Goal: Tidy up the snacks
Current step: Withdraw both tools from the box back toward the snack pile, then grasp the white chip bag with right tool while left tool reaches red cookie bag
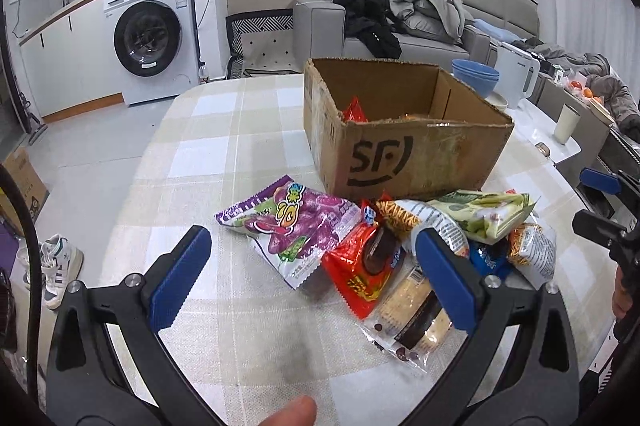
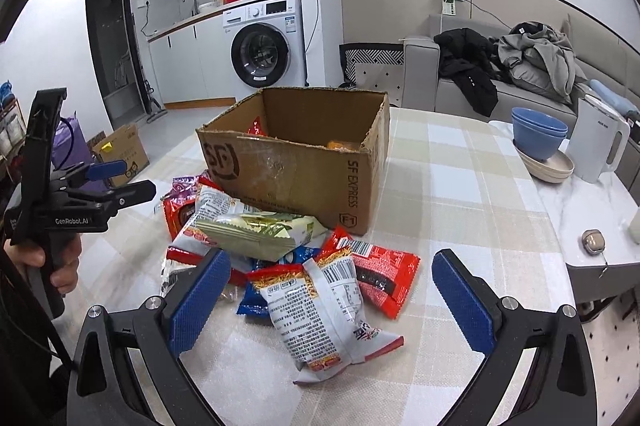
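Fingers of the left gripper (image 1: pixel 314 280) are spread wide apart, nothing being held between the blue ribbed pads (image 1: pixel 178 280); a red glossy chocolate-pie packet (image 1: pixel 366 266) and a clear-wrapped biscuit pack (image 1: pixel 412 318) are seen lying between them on the beige checked tablecloth (image 1: pixel 224 153). At 11 o'clock from the red packet a purple sweet-potato snack bag (image 1: pixel 292 226) is laid flat. The right gripper (image 2: pixel 332 302) is likewise held agape and empty (its pads hover low over the heap), with a white noodle-snack bag (image 2: pixel 320 314) framed between them. A pale green wafer packet (image 2: pixel 256 230) is stacked at 12 o'clock. Behind the pile an open brown cardboard box (image 2: pixel 296 177) stands, an orange-red packet (image 1: pixel 354 111) showing inside.
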Demonstrator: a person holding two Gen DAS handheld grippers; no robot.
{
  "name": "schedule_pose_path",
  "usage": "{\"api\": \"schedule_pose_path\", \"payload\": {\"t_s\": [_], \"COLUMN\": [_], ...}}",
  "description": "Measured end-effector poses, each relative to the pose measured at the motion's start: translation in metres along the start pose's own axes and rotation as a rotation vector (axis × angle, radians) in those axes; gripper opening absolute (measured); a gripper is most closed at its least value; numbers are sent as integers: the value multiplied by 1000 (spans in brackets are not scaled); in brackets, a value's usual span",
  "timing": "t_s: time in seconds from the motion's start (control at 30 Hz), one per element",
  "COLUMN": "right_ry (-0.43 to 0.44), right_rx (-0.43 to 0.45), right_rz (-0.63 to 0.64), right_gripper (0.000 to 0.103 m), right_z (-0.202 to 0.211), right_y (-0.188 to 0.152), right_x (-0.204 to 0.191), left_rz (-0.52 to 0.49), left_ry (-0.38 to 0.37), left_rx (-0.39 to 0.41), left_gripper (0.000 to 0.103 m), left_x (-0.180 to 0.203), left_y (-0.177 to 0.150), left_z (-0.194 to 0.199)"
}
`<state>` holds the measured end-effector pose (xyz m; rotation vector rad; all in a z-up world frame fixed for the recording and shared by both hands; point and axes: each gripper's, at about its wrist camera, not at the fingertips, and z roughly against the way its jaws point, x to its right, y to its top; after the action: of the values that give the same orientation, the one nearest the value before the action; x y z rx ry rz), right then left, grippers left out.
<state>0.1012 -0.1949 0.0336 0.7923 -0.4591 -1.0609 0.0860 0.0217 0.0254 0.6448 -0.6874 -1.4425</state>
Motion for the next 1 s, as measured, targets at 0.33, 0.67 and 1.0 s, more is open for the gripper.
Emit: {"api": "schedule_pose_path", "payload": {"t_s": [0.33, 0.67, 1.0], "right_ry": [62, 102, 141], "right_rx": [-79, -148, -196], "right_rz": [43, 60, 57], "right_gripper": [103, 101, 98], "right_z": [-18, -37, -44], "right_y": [-11, -24, -31], "right_x": [-10, -13, -11], "left_rz": [-11, 23, 22], "left_ry": [-8, -50, -122], "left_rx": [-39, -97, -125], "left_gripper": [102, 94, 82], "left_x": [2, -7, 0], "left_y": [-5, -12, -17], "left_z": [-15, -37, -52]}}
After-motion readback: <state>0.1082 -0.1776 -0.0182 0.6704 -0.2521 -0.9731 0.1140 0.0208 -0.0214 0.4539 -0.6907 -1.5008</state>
